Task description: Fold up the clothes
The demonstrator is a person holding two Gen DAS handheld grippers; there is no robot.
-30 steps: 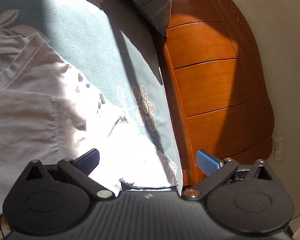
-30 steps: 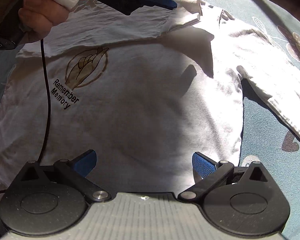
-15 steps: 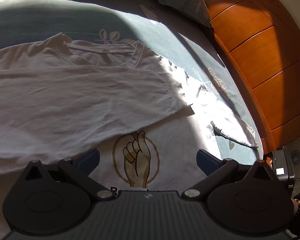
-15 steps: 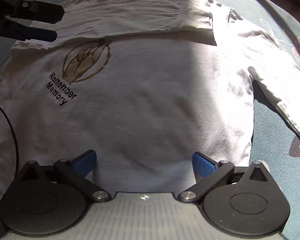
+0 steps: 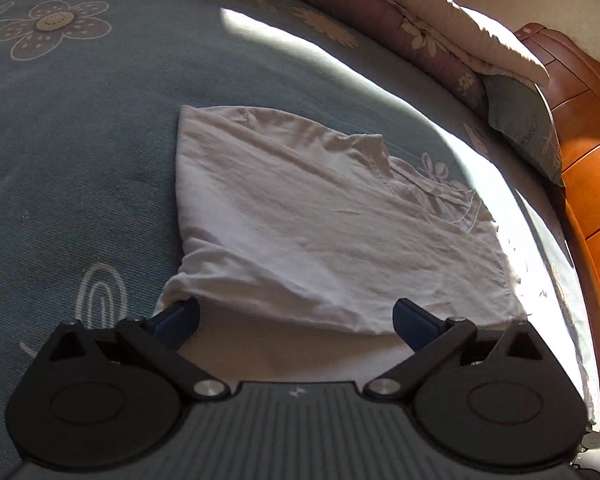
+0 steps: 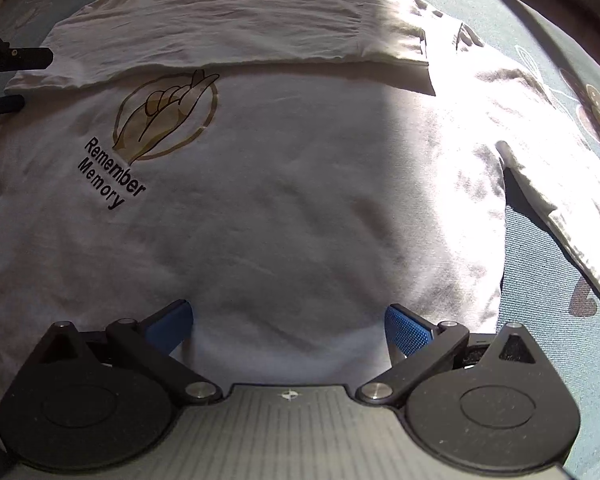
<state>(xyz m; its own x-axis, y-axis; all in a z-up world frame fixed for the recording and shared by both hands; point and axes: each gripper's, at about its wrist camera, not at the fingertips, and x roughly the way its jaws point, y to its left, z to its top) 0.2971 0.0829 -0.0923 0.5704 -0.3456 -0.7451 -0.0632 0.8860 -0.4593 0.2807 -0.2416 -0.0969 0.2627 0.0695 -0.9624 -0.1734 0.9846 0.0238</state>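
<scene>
A: Where is the shirt?

B: The white shirt [image 6: 300,200] lies flat on the blue flowered bedspread [image 5: 80,140], print side up, with a hand logo [image 6: 166,114] and the words "Remember Memory" at its left. One sleeve [image 6: 228,40] is folded across the far part of the chest; the other sleeve [image 6: 560,208] stretches out to the right over the bedspread.

A: And the right gripper [image 6: 288,326]?

B: Its blue fingers are spread wide over the near hem, with nothing between them.

A: The left gripper [image 5: 296,320]?

B: Also spread wide, holding nothing. It sits at the shirt's left edge, by the fold of the sleeve. Its left finger [image 5: 178,318] looks tucked just under the cloth there, though I cannot tell if it touches.

A: Anything else?

B: A quilt [image 5: 440,28] and a pillow [image 5: 528,128] far off, beside a wooden headboard [image 5: 592,168].
</scene>
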